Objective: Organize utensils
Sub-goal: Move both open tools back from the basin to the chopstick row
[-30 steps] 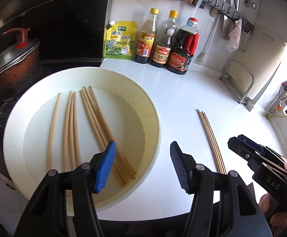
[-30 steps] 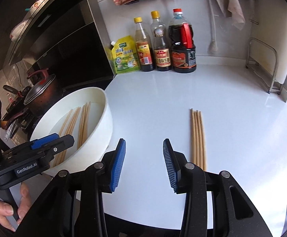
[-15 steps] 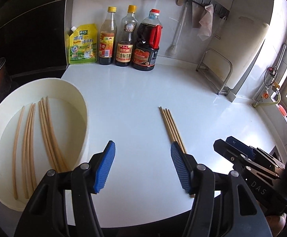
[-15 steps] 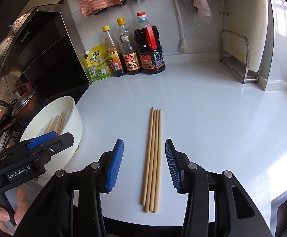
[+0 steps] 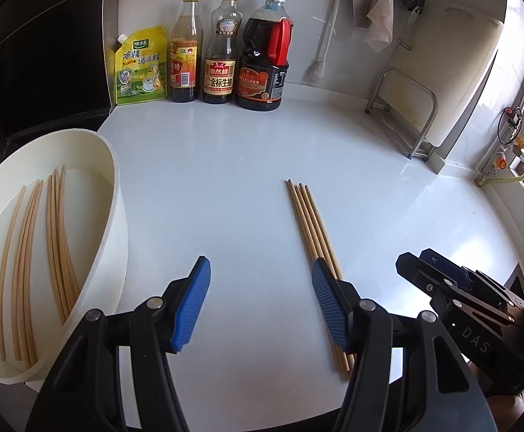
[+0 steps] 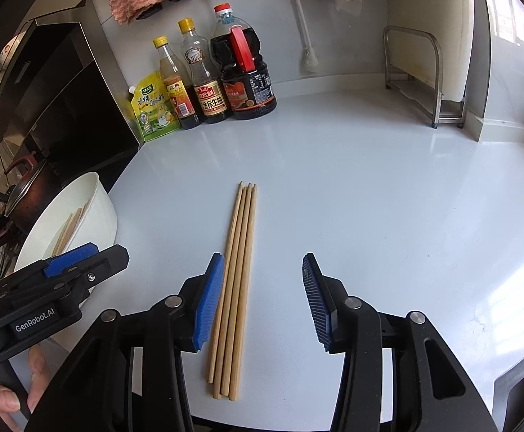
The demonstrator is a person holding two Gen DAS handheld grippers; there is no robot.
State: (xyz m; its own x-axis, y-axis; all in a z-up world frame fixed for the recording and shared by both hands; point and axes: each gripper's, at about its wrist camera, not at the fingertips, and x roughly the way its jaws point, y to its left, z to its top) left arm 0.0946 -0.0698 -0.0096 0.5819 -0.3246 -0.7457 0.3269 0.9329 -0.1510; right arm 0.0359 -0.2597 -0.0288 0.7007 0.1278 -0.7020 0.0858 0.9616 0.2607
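On the white tabletop, four chopsticks lie side by side, tips toward twelve o'clock, apparently squared up for one grasp. The right tool hovers with jaws apart and empty, the bundle just inside its blue left pad. The left tool, also open and empty, waits at nine o'clock. More chopsticks rest in the white basin, likely awaiting sorting

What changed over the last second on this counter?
Both grippers swung from the white bowl toward the four chopsticks on the counter; the right gripper now straddles them, jaws having opened slightly. The left gripper is open and empty. Chopsticks, bowl and bottles stayed put.
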